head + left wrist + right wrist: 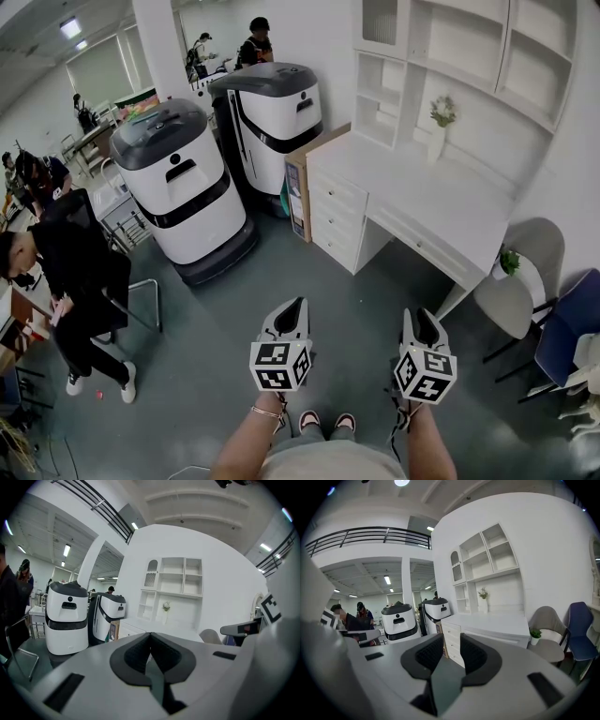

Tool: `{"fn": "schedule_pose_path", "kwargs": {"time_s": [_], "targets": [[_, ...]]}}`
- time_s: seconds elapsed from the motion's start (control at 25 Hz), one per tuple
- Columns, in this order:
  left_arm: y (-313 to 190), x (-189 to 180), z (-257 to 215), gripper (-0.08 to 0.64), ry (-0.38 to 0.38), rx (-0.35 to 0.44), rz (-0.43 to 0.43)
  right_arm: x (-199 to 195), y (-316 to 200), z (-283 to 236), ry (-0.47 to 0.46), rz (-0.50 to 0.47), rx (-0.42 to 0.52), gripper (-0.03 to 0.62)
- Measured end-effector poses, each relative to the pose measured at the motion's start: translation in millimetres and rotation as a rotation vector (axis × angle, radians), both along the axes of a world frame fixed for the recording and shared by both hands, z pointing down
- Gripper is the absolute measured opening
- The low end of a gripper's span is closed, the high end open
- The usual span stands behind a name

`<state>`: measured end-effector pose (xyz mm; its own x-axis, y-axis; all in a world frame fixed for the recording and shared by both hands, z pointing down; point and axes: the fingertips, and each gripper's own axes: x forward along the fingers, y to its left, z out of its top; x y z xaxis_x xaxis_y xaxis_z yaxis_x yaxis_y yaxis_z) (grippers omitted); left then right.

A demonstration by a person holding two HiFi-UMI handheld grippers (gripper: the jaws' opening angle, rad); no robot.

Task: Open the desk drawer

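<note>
- The white wooden desk (450,202) stands right of centre in the head view, well apart from both grippers. Its stack of white drawers (336,211) looks fully shut.
- The left gripper (150,639) has its jaws together with nothing between them. The right gripper (451,649) has its jaws apart and empty.
- Nothing is done yet: approach, grasp and pull are all left.

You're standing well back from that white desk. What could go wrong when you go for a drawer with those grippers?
1. The desk is well out of reach. The left gripper is shut, so it probably could not grip a drawer as it is; the right gripper stands open.
2. The drawer stack sits beside a cardboard box; a swung gripper might hit it.
3. A hard tug could perhaps topple the vase on the desktop.
</note>
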<state>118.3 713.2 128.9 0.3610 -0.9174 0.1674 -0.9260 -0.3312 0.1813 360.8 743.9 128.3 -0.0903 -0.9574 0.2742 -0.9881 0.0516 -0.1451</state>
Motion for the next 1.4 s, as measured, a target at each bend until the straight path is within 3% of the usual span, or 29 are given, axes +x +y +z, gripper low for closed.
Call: {"fn": "schedule_pose_path", "kwargs": {"time_s": [0.88,1.4], "targets": [[-42,-75,11,0.017,0.009,-0.013,-0.012,-49,-37,13,0.017,0.027,-0.035,0.097],[-141,-81,23,0.018,-0.022,-0.033,-0.045,-51,-151,28,-0.012,0.002,-0.045,0.095]]}}
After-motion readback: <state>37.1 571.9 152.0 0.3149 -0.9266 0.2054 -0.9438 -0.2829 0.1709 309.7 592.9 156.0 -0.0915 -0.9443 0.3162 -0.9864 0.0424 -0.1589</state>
